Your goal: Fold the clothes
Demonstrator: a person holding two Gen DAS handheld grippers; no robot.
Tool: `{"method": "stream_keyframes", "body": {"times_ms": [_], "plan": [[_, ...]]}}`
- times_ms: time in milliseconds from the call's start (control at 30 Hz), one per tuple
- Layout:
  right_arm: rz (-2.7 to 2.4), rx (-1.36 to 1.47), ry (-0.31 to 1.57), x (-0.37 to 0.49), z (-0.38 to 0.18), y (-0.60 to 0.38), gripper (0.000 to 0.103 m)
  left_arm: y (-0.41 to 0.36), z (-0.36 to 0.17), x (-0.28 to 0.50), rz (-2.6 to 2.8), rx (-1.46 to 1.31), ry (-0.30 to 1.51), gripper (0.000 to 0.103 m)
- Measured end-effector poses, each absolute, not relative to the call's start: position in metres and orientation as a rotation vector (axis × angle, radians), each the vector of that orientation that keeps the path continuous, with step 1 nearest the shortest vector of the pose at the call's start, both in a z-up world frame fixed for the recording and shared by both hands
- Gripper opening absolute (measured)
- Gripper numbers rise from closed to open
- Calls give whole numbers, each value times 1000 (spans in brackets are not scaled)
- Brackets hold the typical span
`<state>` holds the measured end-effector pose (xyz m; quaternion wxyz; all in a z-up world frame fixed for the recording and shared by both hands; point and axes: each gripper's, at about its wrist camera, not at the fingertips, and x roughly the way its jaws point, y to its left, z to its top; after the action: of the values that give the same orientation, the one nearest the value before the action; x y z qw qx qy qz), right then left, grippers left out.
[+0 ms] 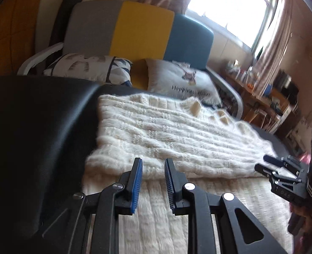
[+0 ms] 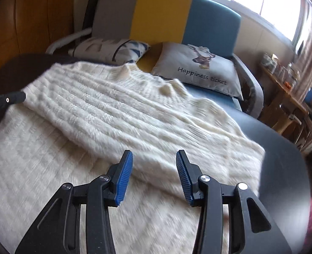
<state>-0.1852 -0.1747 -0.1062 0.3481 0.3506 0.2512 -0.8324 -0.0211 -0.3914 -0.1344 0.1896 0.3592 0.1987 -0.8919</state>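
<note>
just ahead of both grippers, the cream sweater (image 2: pixel 122 114) lies on the dark counter (image 1: pixel 39 127), its folded edge running crosswise; left fingers (image 1: pixel 135 182) and right fingers (image 2: pixel 124 175) stand open, empty.

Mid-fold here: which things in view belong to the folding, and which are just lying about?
Belong to the job:
- sweater, partly folded over itself
- left gripper, open, empty
- right gripper, open, empty
- black table under the sweater

Lying about:
- deer pillow
- patterned pillow
- sofa
- cluttered shelf
</note>
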Motion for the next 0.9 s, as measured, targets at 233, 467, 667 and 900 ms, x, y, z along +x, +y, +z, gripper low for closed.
{"method": "stream_keyframes", "body": {"times_ms": [233,467,667,900], "plan": [[-2183,966,592,-205,-117,-177,52,-405,-135,-24,-2496,1034,640,21],[-2158,881,563,-197,-90,-192,54,-391,-104,-43,-2612,932,524,21],[-2160,960,574,-216,-116,-214,54,-408,-137,-83,-2490,1116,386,21],[-2174,965,475,-217,-109,-204,55,-414,-121,-71,-2541,1023,424,21]]}}
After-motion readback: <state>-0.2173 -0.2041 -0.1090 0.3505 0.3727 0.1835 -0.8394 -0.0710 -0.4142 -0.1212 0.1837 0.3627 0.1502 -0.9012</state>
